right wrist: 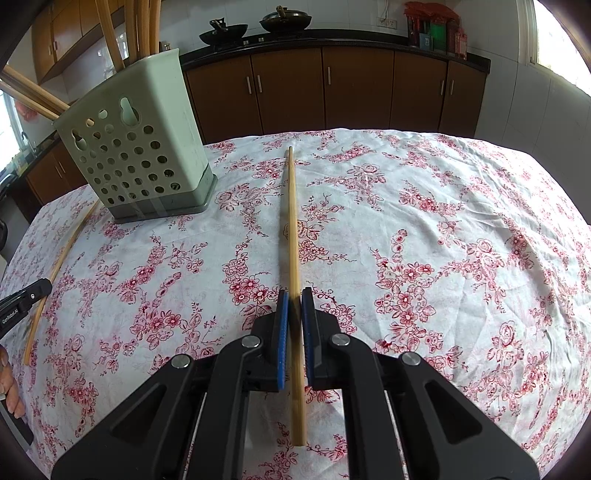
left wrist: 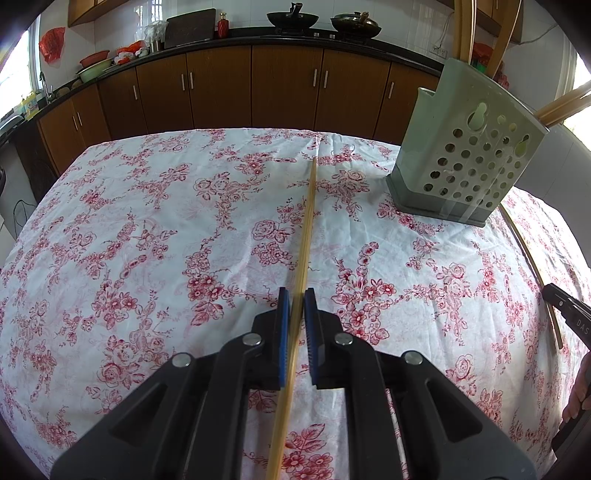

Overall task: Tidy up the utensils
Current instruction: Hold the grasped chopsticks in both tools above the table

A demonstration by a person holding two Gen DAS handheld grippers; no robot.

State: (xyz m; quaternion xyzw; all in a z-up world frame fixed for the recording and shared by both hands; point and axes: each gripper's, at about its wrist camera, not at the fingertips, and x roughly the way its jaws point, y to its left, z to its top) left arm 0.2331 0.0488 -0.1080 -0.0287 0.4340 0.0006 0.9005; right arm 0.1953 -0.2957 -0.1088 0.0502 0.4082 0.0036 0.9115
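Observation:
My left gripper (left wrist: 297, 295) is shut on a bamboo chopstick (left wrist: 307, 229) that points away over the floral tablecloth. My right gripper (right wrist: 295, 295) is shut on another bamboo chopstick (right wrist: 291, 221), also pointing forward. A pale green perforated utensil holder (left wrist: 465, 147) stands at the right in the left wrist view and at the left in the right wrist view (right wrist: 136, 147); several chopsticks stick out of its top. The right gripper's chopstick also shows at the right edge of the left wrist view (left wrist: 532, 266), and the left gripper's chopstick at the left edge of the right wrist view (right wrist: 55, 273).
The table with the floral cloth (left wrist: 147, 221) fills both views. Brown kitchen cabinets (left wrist: 221, 88) and a dark counter with woks (left wrist: 291, 18) stand behind it. A hand shows at the left edge of the right wrist view (right wrist: 9, 384).

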